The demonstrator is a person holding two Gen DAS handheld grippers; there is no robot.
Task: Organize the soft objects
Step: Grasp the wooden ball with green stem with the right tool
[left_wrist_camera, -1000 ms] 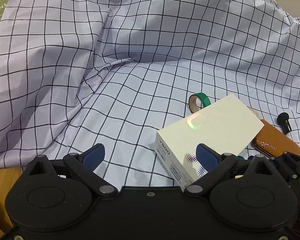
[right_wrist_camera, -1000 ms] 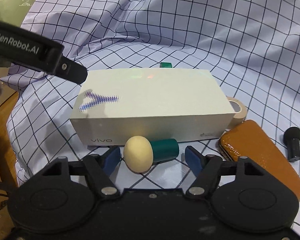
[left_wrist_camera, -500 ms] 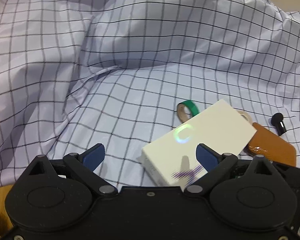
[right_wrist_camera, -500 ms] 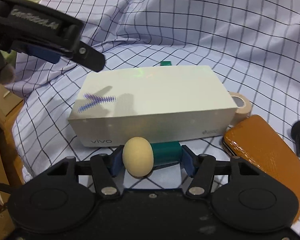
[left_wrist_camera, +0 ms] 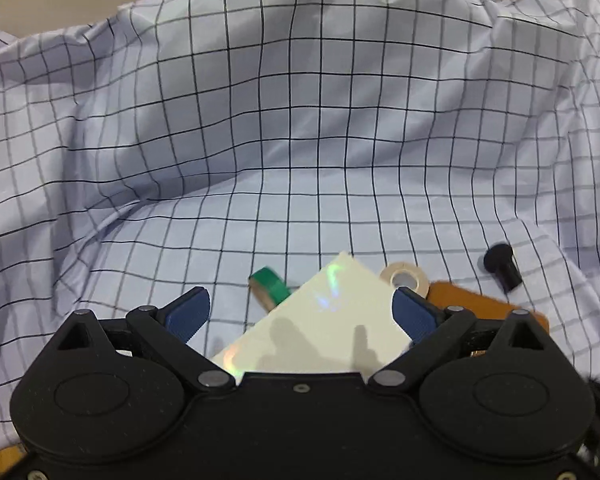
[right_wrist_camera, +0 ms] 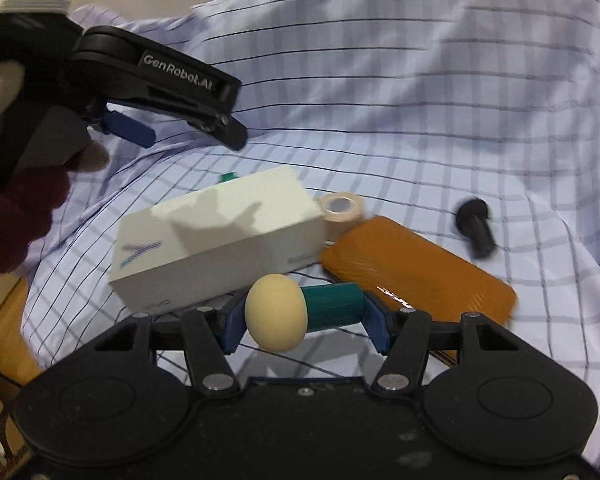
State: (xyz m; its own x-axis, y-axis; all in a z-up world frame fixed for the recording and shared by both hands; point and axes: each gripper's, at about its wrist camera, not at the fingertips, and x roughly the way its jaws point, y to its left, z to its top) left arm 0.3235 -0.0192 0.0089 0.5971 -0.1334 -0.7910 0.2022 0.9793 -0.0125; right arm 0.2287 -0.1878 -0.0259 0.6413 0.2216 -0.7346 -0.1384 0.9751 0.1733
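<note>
The right claw [right_wrist_camera: 304, 322] is clenched on a small toy with a cream round head and a green stem [right_wrist_camera: 300, 314], the blue fingers pressing on its two sides, and the toy looks raised a little off the checked cloth [right_wrist_camera: 420, 100] that covers the surface. This is the one thing in hand, so the task seems only begun: one piece is picked up and nothing shows where it is to go, since no bin or tidy spot is in either view. The left claw [left_wrist_camera: 300, 312] is released, its fingers wide apart and holding nothing, hovering above the white box [left_wrist_camera: 324, 328], which lies on the cloth. Still lying loose around the box are a green tape roll [left_wrist_camera: 270, 286] just beside its far corner, a beige tape roll [right_wrist_camera: 342, 210] touching or nearly touching its end, an orange case [right_wrist_camera: 416, 276] next to that, and a black peg [right_wrist_camera: 476, 228] a little apart to the right. The cloth itself is rumpled and bunched up behind these things, so smoothing or folding it, if that is part of the job, is not yet done.
</note>
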